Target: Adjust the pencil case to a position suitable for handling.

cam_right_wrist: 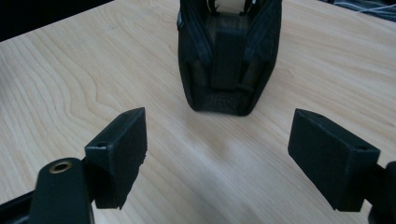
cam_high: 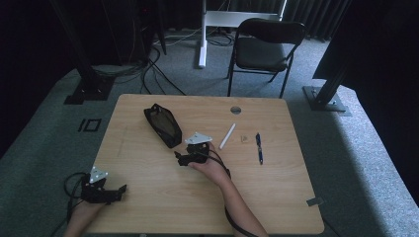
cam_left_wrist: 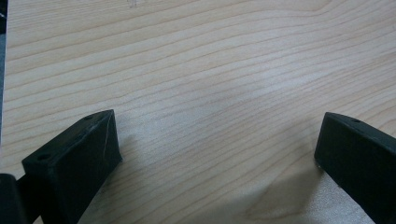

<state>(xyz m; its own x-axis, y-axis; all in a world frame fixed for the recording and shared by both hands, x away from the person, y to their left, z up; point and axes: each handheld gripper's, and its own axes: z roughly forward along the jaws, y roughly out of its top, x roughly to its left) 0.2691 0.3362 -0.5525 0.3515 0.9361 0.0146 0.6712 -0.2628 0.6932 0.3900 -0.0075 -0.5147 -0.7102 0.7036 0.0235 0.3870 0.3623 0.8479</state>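
right gripper view: right tool (cam_right_wrist: pixel 217 140) spread wide, nothing held, aimed at black pouch (cam_right_wrist: pixel 229 60) mid-desk (cam_right_wrist: pixel 70 84). risk: soft pouch sliding, jaws closing short. left tool (cam_left_wrist: pixel 217 144) released, idle near desk's corner.
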